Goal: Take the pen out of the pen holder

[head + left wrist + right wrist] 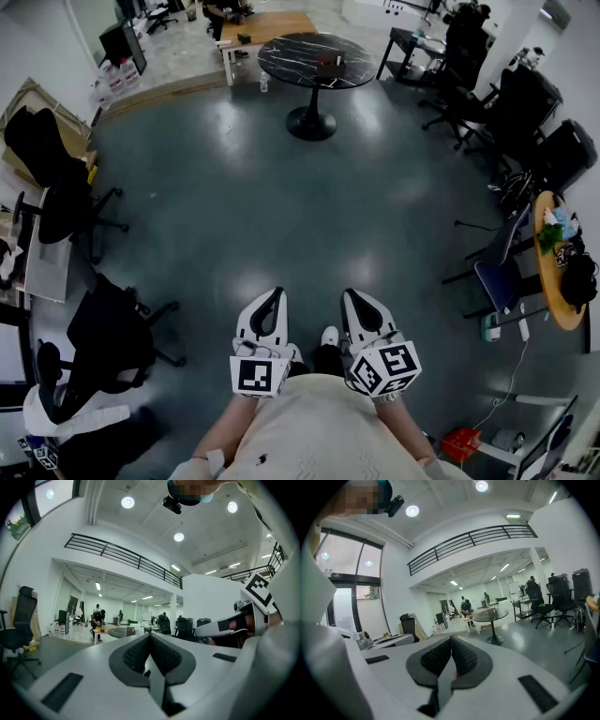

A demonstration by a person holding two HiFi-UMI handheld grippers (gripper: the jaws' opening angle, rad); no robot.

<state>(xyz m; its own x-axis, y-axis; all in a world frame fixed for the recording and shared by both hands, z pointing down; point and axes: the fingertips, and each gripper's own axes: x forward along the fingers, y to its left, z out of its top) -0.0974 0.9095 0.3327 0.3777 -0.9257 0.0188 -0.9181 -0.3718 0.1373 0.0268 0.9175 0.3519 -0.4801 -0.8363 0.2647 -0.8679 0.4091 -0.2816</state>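
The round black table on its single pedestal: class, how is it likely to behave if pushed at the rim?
The round table probably resists a low push: its marble-veined top looks heavy. Pushed at the rim it may rock, since one slim column on a smaller base carries the wide top. The glossy floor might let it slide.

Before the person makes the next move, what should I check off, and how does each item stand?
1. Left gripper empty: ok. Its jaws are together with nothing between them.
2. Right gripper empty: ok. Its jaws are together with nothing between them.
3. Pen and pen holder located: cannot tell. A small item sits on the round black table, too small to identify.
4. Table within reach: not ok. It stands far across the room.
5. Path to the table: ok. The floor straight ahead shows no chair or other obstacle.
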